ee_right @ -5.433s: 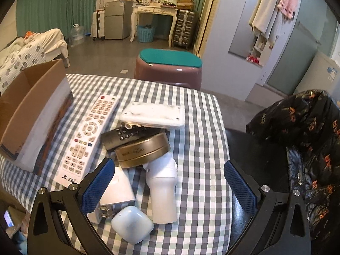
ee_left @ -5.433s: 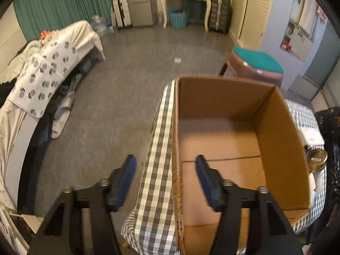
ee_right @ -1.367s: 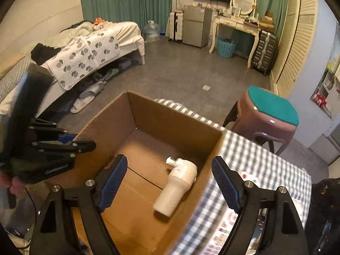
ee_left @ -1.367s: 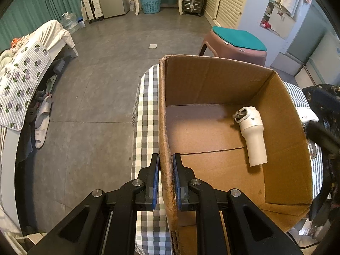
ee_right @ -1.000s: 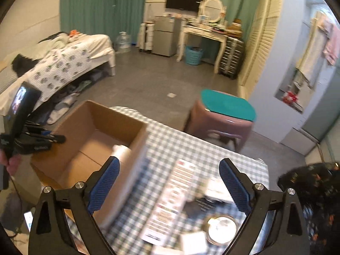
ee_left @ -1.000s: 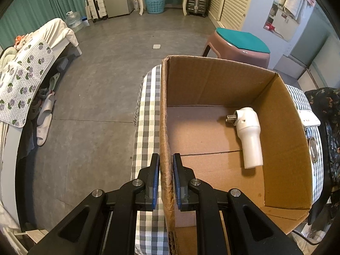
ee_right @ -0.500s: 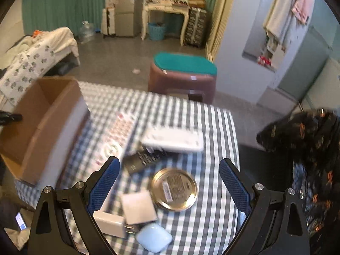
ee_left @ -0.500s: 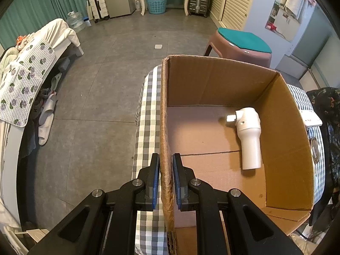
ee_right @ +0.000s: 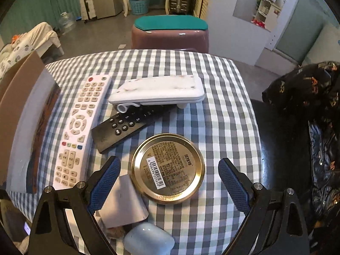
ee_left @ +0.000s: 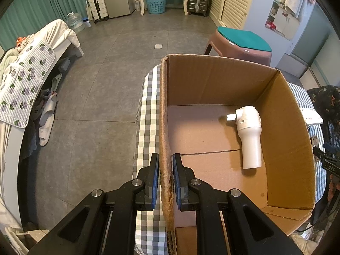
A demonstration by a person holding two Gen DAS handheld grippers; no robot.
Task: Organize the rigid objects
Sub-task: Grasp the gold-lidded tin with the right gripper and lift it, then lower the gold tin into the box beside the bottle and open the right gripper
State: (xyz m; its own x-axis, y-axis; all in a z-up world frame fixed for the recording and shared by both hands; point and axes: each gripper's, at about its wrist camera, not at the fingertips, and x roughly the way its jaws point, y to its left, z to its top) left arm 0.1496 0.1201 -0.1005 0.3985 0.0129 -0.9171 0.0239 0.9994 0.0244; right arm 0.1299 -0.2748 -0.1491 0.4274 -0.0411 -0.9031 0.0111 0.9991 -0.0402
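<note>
Cardboard box (ee_left: 286, 140): one, near corner cut off; left gripper (ee_left: 165, 178) clamped on its left wall.
Remotes: two, white remote (ee_right: 81, 125), black remote (ee_right: 125, 127) partly hidden under a white device (ee_right: 158, 91).
Gold tin (ee_right: 167, 167): one, between the spread fingers of the right gripper (ee_right: 169, 182), untouched.
White pipe piece (ee_left: 249, 137): one, in the box.
Change: right gripper came from above the box to the tin.

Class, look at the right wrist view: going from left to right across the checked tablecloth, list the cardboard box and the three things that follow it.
Cardboard box → white remote → black remote → gold tin lid
</note>
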